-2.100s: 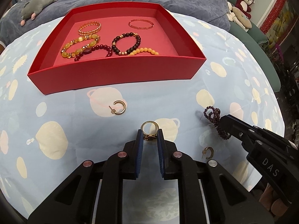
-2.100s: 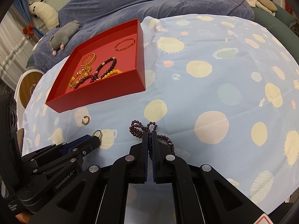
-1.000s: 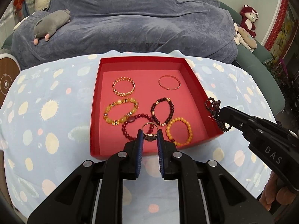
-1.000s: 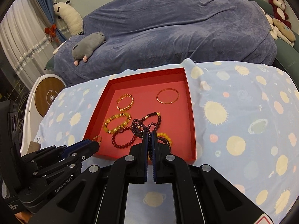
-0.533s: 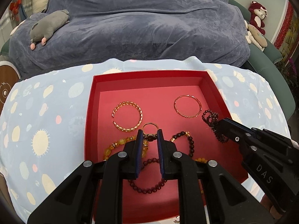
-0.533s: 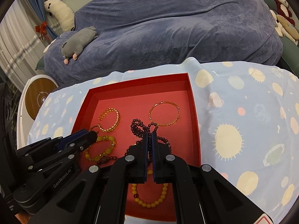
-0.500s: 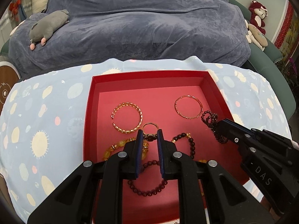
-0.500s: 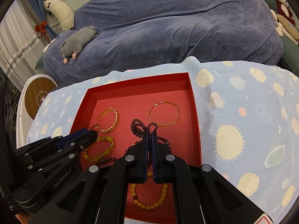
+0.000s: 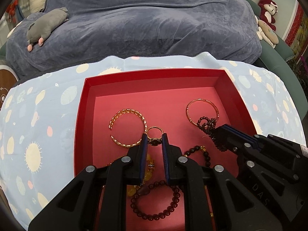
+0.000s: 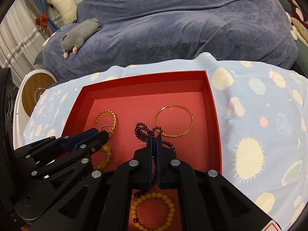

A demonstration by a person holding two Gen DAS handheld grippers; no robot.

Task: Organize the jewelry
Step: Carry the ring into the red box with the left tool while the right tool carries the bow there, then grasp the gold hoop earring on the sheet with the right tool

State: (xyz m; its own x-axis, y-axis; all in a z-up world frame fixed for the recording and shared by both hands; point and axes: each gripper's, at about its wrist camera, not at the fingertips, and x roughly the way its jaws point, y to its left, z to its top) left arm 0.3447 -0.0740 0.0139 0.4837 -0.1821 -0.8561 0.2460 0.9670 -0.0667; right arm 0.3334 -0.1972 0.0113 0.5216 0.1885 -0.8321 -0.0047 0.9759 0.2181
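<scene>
Both grippers hang over the red box. My left gripper is shut on a gold ring with a dark stone, held above the box floor beside a gold chain bangle. To its right, my right gripper is shut on a dark purple bead bracelet, which dangles over the edge of a thin gold bangle. In the box also lie a yellow bead bracelet, a dark red bead bracelet and an amber bracelet, partly hidden by the grippers.
The box rests on a light blue cloth with pale spots and suns. Behind it is a big blue-grey covered couch with a grey plush toy. More plush toys sit at the right, and a round wooden stool stands at the left.
Both grippers have moved forward and lower, from the box's near edge to over its middle, still carrying the ring and the purple bracelet. The box looks larger and nearer.
</scene>
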